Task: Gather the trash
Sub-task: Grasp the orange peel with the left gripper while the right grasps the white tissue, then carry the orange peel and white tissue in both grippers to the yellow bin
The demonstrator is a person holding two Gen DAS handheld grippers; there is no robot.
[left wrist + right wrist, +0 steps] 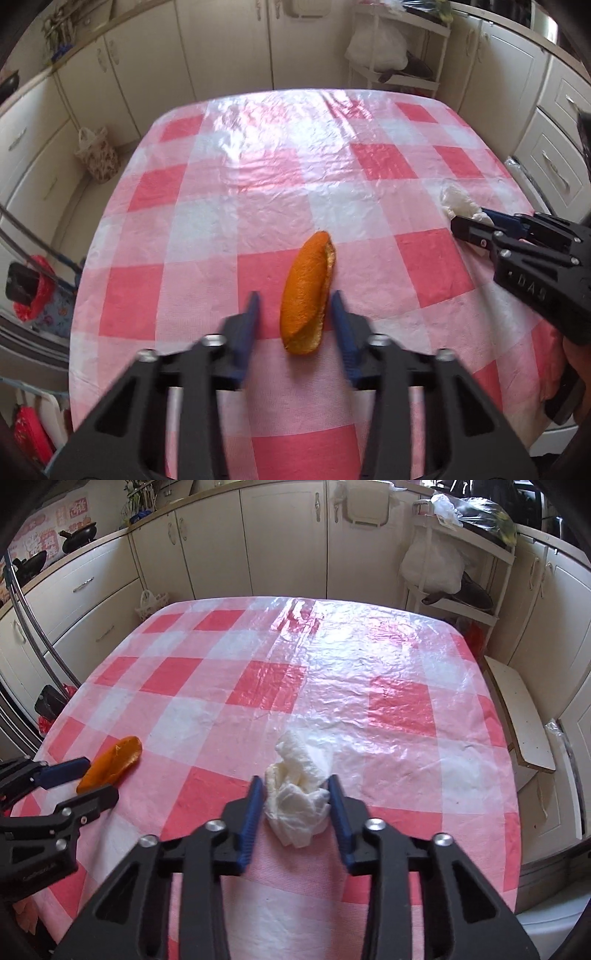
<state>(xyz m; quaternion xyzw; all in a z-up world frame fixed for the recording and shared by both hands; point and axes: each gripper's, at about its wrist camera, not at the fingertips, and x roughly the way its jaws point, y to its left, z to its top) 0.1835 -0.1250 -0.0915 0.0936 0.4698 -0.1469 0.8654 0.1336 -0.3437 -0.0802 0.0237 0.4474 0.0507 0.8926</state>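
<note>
An orange peel (306, 291) lies on the red-and-white checked tablecloth (258, 177). My left gripper (295, 306) is open, its blue fingers on either side of the peel, not touching it. A crumpled white tissue (299, 794) lies on the cloth. My right gripper (295, 790) is open around it, fingers close to both sides. The peel (110, 764) and left gripper (83, 779) show at the left of the right wrist view. The tissue (458, 203) and right gripper (476, 221) show at the right of the left wrist view.
Cream kitchen cabinets (280, 535) surround the table. A white rack with bags (454, 565) stands at the back right. A small basket (96, 151) sits on the floor at the left. A red bag (31, 288) hangs near the table's left edge.
</note>
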